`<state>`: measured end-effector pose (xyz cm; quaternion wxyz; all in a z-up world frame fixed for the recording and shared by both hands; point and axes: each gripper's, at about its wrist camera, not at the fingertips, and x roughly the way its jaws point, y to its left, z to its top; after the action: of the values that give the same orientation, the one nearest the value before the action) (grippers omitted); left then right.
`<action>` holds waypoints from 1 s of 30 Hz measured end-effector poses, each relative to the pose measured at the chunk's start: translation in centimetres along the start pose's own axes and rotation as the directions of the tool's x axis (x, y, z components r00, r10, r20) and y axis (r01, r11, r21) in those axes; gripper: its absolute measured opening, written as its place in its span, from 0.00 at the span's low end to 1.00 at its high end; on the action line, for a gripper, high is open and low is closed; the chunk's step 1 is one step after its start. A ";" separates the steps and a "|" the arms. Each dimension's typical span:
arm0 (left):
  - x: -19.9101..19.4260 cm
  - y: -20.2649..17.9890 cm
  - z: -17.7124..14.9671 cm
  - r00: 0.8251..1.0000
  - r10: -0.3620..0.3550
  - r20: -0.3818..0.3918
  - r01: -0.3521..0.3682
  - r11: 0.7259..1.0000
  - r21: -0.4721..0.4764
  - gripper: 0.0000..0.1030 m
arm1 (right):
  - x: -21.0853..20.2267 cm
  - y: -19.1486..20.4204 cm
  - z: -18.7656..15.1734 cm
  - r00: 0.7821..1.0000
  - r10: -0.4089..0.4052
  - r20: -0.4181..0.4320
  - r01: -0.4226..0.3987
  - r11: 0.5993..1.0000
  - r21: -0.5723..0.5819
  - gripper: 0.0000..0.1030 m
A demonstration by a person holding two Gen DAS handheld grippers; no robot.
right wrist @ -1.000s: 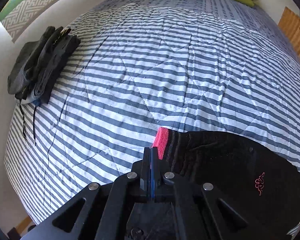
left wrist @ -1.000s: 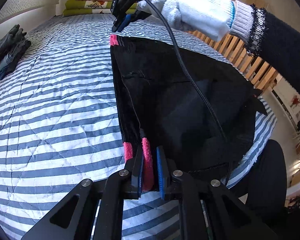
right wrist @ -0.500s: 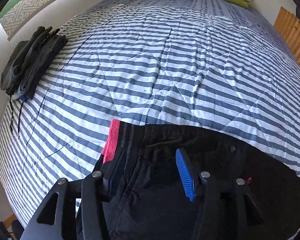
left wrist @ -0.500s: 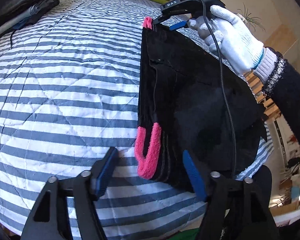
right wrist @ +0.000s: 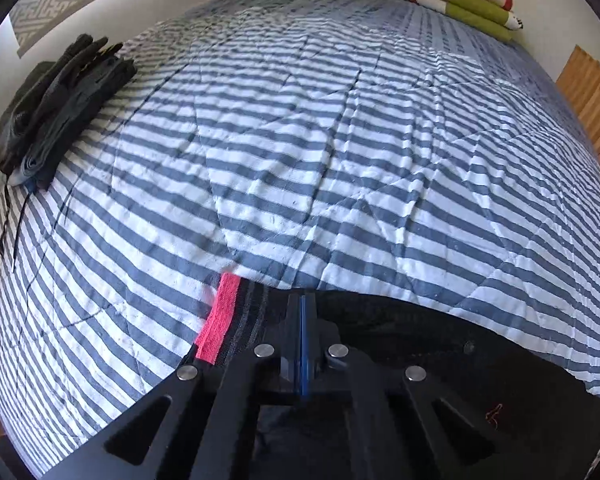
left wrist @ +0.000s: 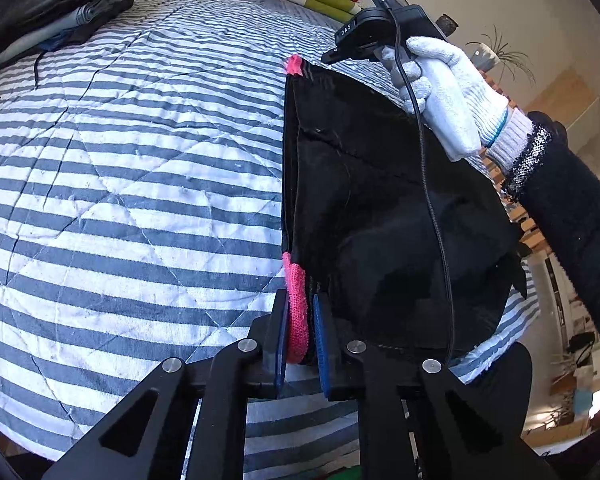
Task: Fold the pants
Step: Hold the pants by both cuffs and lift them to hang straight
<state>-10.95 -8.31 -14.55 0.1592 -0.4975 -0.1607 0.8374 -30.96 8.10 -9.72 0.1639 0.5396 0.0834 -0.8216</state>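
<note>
Left gripper (left wrist: 300,332) has just pinched down on the pink trim (left wrist: 296,312) at the near corner of the pants (left wrist: 380,220), blue pads tight on both sides of it. Right gripper (right wrist: 303,320) has just snapped fully closed at the far waist edge, though I can't tell if any cloth is caught in there. The pants are black with pink bands at both corners, folded flat on the striped quilt (right wrist: 300,152). The left view shows the gloved hand (left wrist: 448,92) and cable (left wrist: 432,200). The right view shows a tiny red logo (right wrist: 494,412) and the dark clothes pile (right wrist: 60,100) more clearly.
</note>
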 end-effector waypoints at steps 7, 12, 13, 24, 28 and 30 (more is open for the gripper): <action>0.8 1.0 0.6 1.000 -0.023 -0.014 0.023 0.999 -0.023 0.13 | -0.5 -0.2 0.0 0.987 0.143 -0.066 -0.147 0.988 -0.052 0.42; 1.3 1.1 0.4 0.999 -0.026 -0.038 0.026 1.000 -0.015 0.31 | 0.9 1.6 -0.2 0.988 0.130 -0.089 -0.142 0.977 -0.159 0.49; 1.7 1.0 0.3 0.999 -0.021 -0.047 0.021 1.000 -0.008 0.33 | 1.4 2.1 0.0 0.989 0.116 -0.094 -0.131 0.975 -0.182 0.55; 2.0 0.6 0.7 1.000 -0.007 -0.008 0.007 1.000 -0.016 0.16 | 2.9 4.0 -0.8 1.000 -0.011 -0.027 0.003 0.956 -0.294 0.34; 1.7 -0.5 1.2 1.000 -0.008 0.018 0.008 1.000 0.008 0.10 | 0.7 4.1 -1.6 1.000 0.003 0.014 0.002 0.953 -0.302 0.17; 1.4 -0.8 1.4 0.999 -0.009 0.031 0.008 1.000 0.010 0.09 | 0.1 4.1 -1.6 0.999 -0.032 0.035 0.040 0.960 -0.278 0.17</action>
<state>-12.69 -7.18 -14.68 0.1627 -0.4829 -0.1612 0.8452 -28.12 4.81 -10.28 0.2244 0.4971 0.2054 -0.8126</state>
